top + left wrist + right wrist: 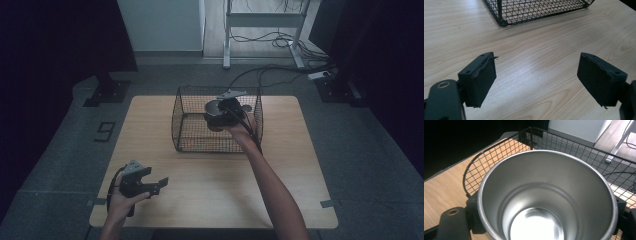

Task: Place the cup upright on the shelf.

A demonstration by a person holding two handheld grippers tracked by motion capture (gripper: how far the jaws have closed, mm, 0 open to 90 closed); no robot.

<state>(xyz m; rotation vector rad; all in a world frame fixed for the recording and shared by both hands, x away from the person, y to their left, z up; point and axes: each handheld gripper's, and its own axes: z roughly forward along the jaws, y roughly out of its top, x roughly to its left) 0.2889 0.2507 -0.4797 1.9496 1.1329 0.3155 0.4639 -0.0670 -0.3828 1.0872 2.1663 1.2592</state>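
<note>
A steel cup (pixel 544 195), empty and shiny inside, sits between my right gripper's black fingers (pixel 472 220), which are shut on its sides. From above, the right gripper (pixel 216 117) holds the cup (pixel 214 107) over the black wire basket (pixel 190 145), inside its rim on the right-hand side. The basket's mesh wall (pixel 499 147) curves behind the cup. My left gripper (pixel 161 184) hovers low over the table's front left corner. Its jaws stand wide open with only bare wood between them (pixel 536 75). The basket's near corner (pixel 502 22) lies ahead of it.
The basket stands at the back middle of the light wooden table (pixel 215 195). Beyond the far edge are a white desk frame (pixel 227 50), cables on the grey floor (pixel 280 40) and dark stands at both sides.
</note>
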